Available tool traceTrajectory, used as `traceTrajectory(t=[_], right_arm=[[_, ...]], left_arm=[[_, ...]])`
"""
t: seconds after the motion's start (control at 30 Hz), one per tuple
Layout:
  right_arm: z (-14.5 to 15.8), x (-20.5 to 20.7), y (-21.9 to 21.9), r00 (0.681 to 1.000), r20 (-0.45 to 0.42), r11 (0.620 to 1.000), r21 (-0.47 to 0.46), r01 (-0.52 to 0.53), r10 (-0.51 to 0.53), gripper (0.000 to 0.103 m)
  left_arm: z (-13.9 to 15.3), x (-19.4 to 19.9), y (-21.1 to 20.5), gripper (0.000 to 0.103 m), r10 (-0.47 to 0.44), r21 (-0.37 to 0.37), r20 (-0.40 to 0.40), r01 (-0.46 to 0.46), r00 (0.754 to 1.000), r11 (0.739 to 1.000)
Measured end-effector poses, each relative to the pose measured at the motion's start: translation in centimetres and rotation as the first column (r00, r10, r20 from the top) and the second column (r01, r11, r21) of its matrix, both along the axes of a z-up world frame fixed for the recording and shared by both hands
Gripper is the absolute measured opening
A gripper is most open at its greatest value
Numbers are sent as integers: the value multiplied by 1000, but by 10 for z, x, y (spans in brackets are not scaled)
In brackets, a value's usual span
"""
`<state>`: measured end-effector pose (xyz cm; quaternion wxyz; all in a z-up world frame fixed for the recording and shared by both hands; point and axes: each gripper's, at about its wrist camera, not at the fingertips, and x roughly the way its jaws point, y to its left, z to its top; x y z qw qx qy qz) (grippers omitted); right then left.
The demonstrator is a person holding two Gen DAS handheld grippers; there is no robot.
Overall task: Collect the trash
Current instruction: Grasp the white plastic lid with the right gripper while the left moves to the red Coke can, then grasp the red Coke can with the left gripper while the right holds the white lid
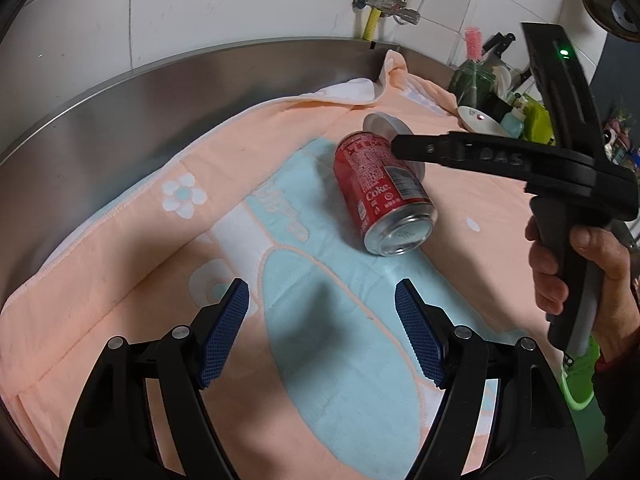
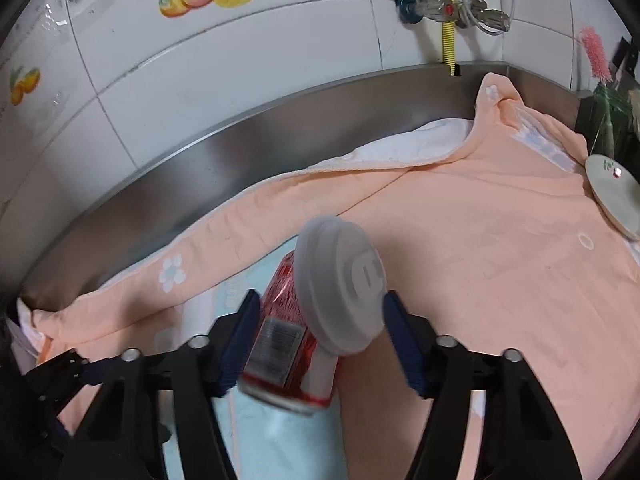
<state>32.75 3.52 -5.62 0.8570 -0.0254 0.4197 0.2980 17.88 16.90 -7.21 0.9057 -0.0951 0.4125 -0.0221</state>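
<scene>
bright, even light; fisheye-bent edges, slight blur.

Both wrist views over can (image 1: 384, 192)

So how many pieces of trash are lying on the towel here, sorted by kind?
Red Coke can: 1
Paper cup with white lid: 1
Total: 2, side by side between the right claw's open fingers.
</scene>
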Motion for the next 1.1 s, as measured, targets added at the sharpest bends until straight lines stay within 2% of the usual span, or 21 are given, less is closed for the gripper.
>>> traceTrajectory(t=[0.2,0.37,0.7,1.1], right_arm=[[-6,4,9,1000,24,999,-48,5,-4,35],[-4,3,2,999,47,998,-57,24,-22,26],[6,-5,-30,996,72,998,-45,48,-45,20],[4,-3,-71,994,44,992,-68,107,-104,21]], left_arm=[[5,5,5,75,9,-5,7,-8,1000,1000],[12,15,2,75,6,1,13,-6,1000,1000],[25,48,-16,75,-4,25,4,4,1000,1000],[24,100,-42,75,-38,11,-49,39,998,999]])
